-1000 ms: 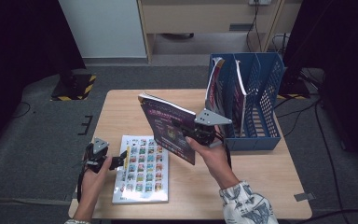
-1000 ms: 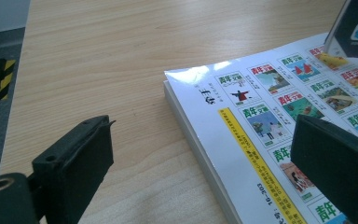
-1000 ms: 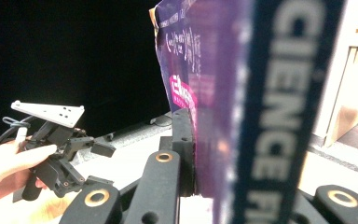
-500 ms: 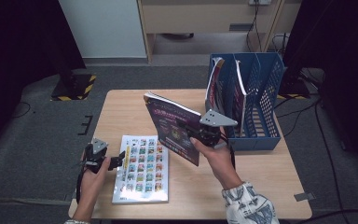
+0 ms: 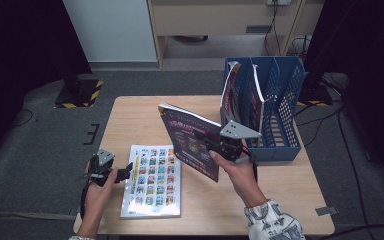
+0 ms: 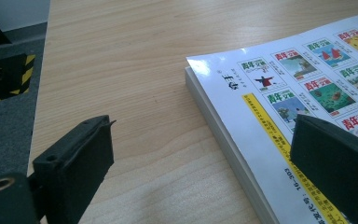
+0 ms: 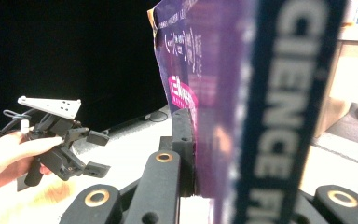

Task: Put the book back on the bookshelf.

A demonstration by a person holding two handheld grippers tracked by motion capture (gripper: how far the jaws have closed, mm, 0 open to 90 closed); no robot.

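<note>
Clearly the right tool [image 5: 215, 146] clamps the purple book [image 5: 190, 141] by one edge, just left of the blue file rack [image 5: 280, 100]; the left tool [image 5: 114, 174] stands wide, empty. Held so, the book could pivot and snag the rack's rim.

High view overlooks the table [image 5: 130, 120]; tongs cameras sit close

Purple book [image 5: 192, 142]: dark purple cover with pink and white print. Magazine [image 5: 152, 180]: white cover, grid of small multicoloured pictures, yellow stripe along one side. File rack [image 5: 285, 107]: blue mesh. Table [image 5: 130, 120]: pale wood grain. Sleeve [image 5: 272, 222]: white with dark pattern. Grippers: black.
</note>
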